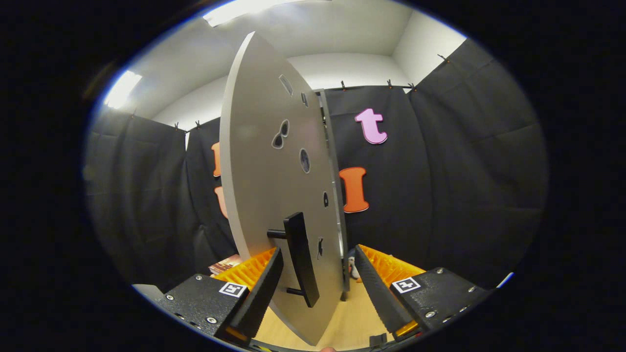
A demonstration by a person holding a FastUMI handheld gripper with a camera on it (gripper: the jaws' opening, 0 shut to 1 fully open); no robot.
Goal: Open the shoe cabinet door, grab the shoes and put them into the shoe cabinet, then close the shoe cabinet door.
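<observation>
The grey shoe cabinet door stands swung out toward me, seen almost edge on, with several cut-out holes in its face. Its black bar handle sits low on the door on two short posts. My gripper is open and straddles the door's lower edge. One finger lies just left of the handle; the other finger is on the far side of the panel. Neither pad visibly presses on anything. A small white and dark shape, possibly a shoe, peeks out past the door's edge.
A light wooden surface lies under the door and fingers. A reddish flat object rests beyond the left finger. Black cloth walls close the booth on all sides.
</observation>
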